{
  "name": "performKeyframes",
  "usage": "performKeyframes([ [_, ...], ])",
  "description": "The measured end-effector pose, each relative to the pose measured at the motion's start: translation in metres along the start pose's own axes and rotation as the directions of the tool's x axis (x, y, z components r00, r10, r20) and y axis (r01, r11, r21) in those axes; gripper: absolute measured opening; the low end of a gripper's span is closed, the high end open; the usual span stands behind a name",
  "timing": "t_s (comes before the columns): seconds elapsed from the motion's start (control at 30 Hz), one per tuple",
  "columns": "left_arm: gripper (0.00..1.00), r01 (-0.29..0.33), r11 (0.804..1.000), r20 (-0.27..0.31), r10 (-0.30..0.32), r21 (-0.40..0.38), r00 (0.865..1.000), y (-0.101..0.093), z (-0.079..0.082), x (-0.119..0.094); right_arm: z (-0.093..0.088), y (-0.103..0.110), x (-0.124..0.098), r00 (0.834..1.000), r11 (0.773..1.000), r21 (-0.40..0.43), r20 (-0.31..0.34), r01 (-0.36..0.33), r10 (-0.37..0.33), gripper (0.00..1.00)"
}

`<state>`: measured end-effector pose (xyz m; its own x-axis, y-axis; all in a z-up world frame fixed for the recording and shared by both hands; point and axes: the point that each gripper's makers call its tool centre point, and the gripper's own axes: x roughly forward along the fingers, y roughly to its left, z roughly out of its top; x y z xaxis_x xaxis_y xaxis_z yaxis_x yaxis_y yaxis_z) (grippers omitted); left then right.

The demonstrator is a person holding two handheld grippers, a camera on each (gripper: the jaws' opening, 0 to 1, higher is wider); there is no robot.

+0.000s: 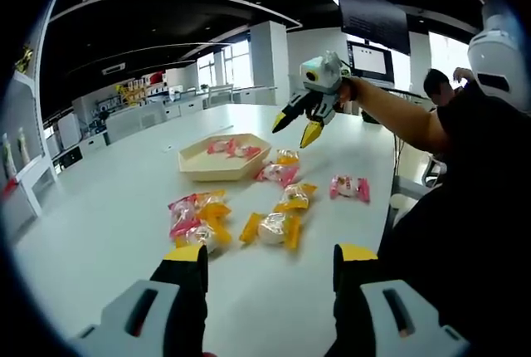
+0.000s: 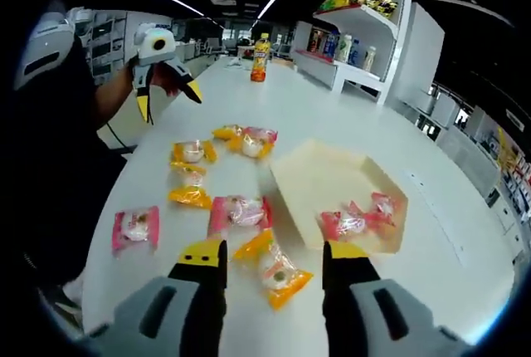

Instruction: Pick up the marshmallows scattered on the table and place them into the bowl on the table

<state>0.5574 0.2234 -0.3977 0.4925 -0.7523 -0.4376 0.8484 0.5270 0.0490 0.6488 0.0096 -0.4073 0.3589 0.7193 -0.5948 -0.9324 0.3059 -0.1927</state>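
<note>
Two pink-wrapped marshmallows already lie in the bowl (image 2: 336, 183); several more marshmallows (image 2: 239, 212) lie scattered on the table (image 2: 315, 108) just beside it. The collecting looks midway. Next, the right gripper (image 2: 274, 261), jaws spread and empty, would need to close on the orange-wrapped one (image 2: 276, 270) between them. The left gripper (image 1: 270, 261) also hangs open, holding nothing.

I see a smooth, faintly glossy white tabletop (image 2: 332, 116), shiny crinkled pink and yellow plastic marshmallow wrappers (image 2: 239, 211), and a matt cream hexagonal bowl (image 2: 309, 176), probably plastic.
</note>
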Motion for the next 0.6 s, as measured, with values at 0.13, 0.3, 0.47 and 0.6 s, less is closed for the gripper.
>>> performKeyframes([
  [0.13, 0.6, 0.003, 1.0, -0.001, -0.003, 0.0, 1.0, 0.0, 0.0, 0.001, -0.008, -0.001, 0.002, 0.999, 1.0, -0.012, -0.037, -0.004, 0.003, 0.44],
  [0.3, 0.6, 0.005, 1.0, -0.003, -0.005, 0.002, 1.0, 0.0, 0.0, 0.001, -0.016, -0.001, 0.006, 0.997, 1.0, -0.011, -0.073, -0.021, 0.021, 0.44],
  [0.47, 0.6, 0.006, 1.0, -0.005, -0.006, 0.002, 1.0, 0.0, 0.0, 0.002, -0.02, 0.0, 0.008, 0.995, 0.999, -0.018, -0.093, -0.039, 0.037, 0.43],
  [0.6, 0.6, 0.003, 1.0, -0.003, -0.003, 0.004, 1.0, 0.0, 0.001, 0.001, -0.023, -0.002, 0.009, 0.994, 0.998, -0.035, -0.101, -0.052, 0.048, 0.41],
])
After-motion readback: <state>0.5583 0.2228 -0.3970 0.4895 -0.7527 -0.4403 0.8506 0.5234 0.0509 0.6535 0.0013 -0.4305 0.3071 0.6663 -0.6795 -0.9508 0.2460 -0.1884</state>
